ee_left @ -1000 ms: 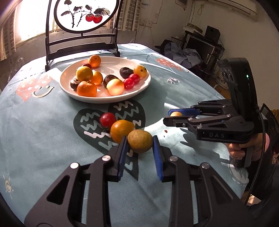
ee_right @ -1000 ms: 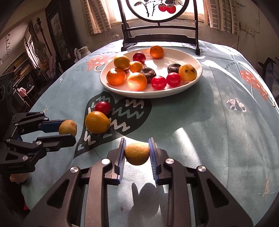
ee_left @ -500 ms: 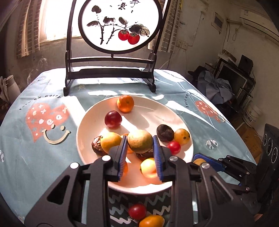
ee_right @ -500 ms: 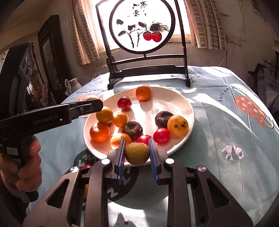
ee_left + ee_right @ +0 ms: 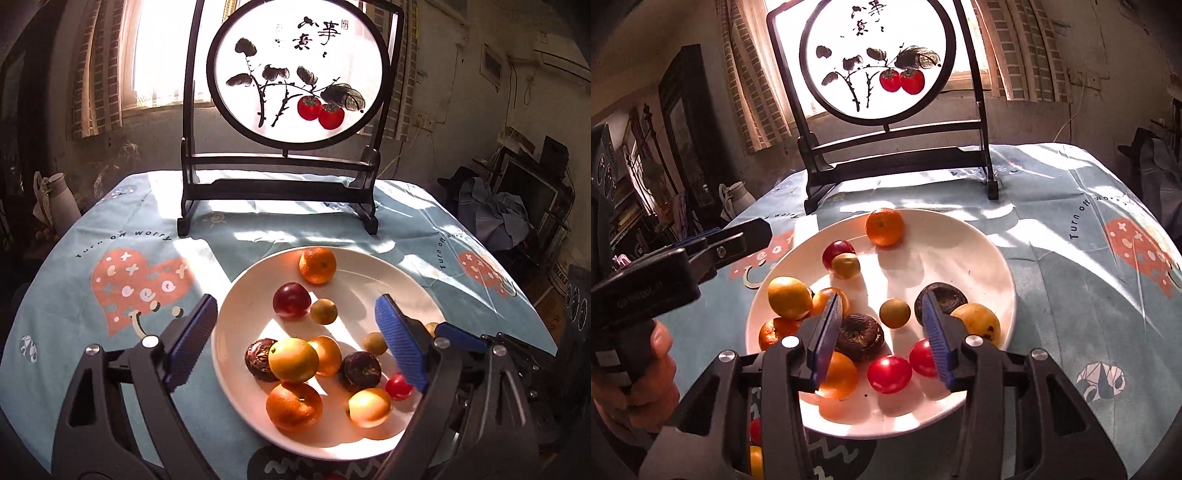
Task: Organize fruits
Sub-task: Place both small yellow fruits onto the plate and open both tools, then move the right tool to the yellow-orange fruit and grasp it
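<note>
A white plate (image 5: 388, 280) (image 5: 964, 240) holds several fruits: oranges, red plums, cherry tomatoes and dark passion fruits. My left gripper (image 5: 295, 345) is open wide above the plate's near side. A small yellow-green fruit (image 5: 323, 311) (image 5: 846, 265) lies free by a red plum (image 5: 291, 300). My right gripper (image 5: 882, 341) is open over the plate. Another small yellow-green fruit (image 5: 894, 313) (image 5: 374, 343) lies free on the plate between its fingers. Both grippers hold nothing.
A black-framed round screen with painted persimmons (image 5: 295, 74) (image 5: 875, 62) stands behind the plate. A red fruit (image 5: 755, 430) and an orange one (image 5: 756, 461) lie on the blue tablecloth (image 5: 110, 258) near me, mostly hidden by my right gripper. A white jug (image 5: 55, 203) stands beyond the table's left edge.
Both grippers carried a yellow-green fruit from the tablecloth to above the plate, then opened. Both fruits now lie on the plate.
</note>
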Available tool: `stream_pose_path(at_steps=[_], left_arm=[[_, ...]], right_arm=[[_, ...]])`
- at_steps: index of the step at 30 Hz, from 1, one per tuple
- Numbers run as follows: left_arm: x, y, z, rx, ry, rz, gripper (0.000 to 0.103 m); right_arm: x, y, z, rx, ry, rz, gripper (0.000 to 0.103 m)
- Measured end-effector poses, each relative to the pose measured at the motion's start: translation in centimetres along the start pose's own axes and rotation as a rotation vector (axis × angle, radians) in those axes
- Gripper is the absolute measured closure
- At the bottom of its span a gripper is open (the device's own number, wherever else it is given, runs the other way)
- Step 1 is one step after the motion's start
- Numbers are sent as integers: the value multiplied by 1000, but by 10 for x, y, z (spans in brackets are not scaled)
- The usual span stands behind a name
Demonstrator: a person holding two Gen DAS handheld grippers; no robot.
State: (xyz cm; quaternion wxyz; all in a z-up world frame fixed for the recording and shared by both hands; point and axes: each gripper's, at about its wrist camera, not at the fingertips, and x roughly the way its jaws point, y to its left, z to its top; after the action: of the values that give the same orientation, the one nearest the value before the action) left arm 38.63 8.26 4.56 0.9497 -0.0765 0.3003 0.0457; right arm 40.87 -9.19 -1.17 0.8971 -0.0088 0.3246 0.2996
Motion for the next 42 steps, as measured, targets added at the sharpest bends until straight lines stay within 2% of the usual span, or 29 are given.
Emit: stream_pose_path(at_steps=[3,5,10,13,16,18,21,26,32,34,36,42], left_arm=[[-25,8,-2,-42,-33,34,2],[-35,16,-12,-62,-22,58,2],[-49,41,-51,-138,21,126,2],[-52,56,-72,-204,69,165,2],[-56,64,-82,-236,99,144,2],[-62,64,-84,-234,76,159,2],[-67,56,-81,-179,50,202,2],[-67,47,-80,-134,54,208,2],[-65,47,-81,-135,66,218,2],[-64,48,-81,-138,72,222,2],[-64,49,-81,-145,76,220,2],[-63,48,-82,-131,77,227,2]], right_arm=[[-17,14,-12,-23,25,43,49],[-26,28,-25,-62,68,95,46],[-40,70,-67,-207,150,165,45],[-36,92,-86,-308,195,156,45],[-27,105,-97,-398,203,107,45],[-22,105,-99,-402,216,100,45],[-17,100,-100,-383,228,104,45],[-15,99,-103,-374,233,109,45],[-10,98,-100,-358,242,105,45],[-8,96,-99,-347,253,99,48],[-5,94,-98,-336,262,105,56],[-6,95,-99,-338,260,100,60]])
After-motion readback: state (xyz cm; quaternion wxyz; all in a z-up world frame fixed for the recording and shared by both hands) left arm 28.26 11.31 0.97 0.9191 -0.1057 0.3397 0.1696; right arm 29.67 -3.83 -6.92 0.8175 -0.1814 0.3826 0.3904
